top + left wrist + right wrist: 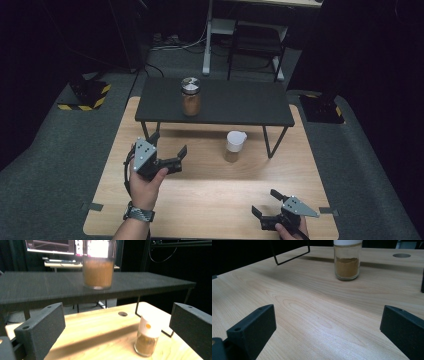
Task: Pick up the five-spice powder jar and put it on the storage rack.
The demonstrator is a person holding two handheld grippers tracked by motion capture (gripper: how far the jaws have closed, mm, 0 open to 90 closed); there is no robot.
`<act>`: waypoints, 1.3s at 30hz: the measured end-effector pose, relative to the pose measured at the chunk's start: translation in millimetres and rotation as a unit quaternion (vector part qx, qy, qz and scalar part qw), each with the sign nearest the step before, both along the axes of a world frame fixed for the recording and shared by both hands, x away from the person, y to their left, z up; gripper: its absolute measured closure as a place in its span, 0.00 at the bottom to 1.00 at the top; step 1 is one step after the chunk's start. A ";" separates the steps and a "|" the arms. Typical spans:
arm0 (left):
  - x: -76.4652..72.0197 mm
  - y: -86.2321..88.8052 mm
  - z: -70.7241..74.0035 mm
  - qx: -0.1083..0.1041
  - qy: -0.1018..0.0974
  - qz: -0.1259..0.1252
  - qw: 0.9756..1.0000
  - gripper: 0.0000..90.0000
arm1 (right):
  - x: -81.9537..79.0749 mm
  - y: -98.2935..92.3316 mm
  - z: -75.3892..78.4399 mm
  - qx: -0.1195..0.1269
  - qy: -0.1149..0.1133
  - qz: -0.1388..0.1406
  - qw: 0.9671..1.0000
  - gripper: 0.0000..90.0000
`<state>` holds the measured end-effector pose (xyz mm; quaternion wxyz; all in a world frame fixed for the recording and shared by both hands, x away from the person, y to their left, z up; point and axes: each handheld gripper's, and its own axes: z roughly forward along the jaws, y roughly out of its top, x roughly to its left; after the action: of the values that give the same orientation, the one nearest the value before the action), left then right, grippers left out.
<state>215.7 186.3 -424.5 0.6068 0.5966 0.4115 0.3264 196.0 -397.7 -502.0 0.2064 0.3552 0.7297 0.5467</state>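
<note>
White-capped spice jar stands upright on the wooden table, half-full of brown powder.

A black shelf stands on the wooden table.

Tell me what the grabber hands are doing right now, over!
Left gripper open, raised over the wooden table. Right gripper open, low near the table's front edge. White-capped glass jar of brown powder untouched, standing ahead of both. Nothing between.

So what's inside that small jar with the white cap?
The small jar holds brown powder, filling roughly the lower half of the glass. The white cap hides whatever sits at the very top.
</note>
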 end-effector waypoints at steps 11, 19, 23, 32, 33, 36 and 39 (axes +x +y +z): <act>-24.2 9.0 -37.6 -0.007 0.022 -0.006 1.000 0.00 | -0.6 1.2 0.2 -0.002 -0.001 0.000 1.000 0.00; -36.3 12.0 -58.8 -0.013 0.047 0.005 0.999 0.00 | -0.4 1.7 0.4 -0.003 -0.002 0.002 1.000 0.00; -41.7 12.6 -64.5 -0.002 0.058 0.008 0.998 0.00 | -0.1 1.7 0.3 -0.003 -0.002 0.003 1.000 0.00; -54.5 15.1 -72.7 0.016 0.077 0.009 0.997 0.00 | 0.6 2.3 0.6 -0.004 -0.001 0.005 1.000 0.00; -55.2 15.6 -72.6 0.018 0.081 0.009 0.997 0.00 | 0.4 2.4 0.6 -0.004 -0.002 0.005 1.000 0.00; -57.6 16.7 -74.2 0.024 0.091 0.006 0.996 0.00 | 1.0 2.2 0.7 -0.004 -0.001 0.006 1.000 0.00; -60.5 16.7 -77.8 0.033 0.103 0.005 0.994 0.00 | 2.0 2.3 0.8 -0.004 0.000 0.007 1.000 0.00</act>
<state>155.2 203.0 -502.4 0.5395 0.6443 0.4642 0.2798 198.0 -395.4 -501.2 0.2039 0.3492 0.7343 0.5452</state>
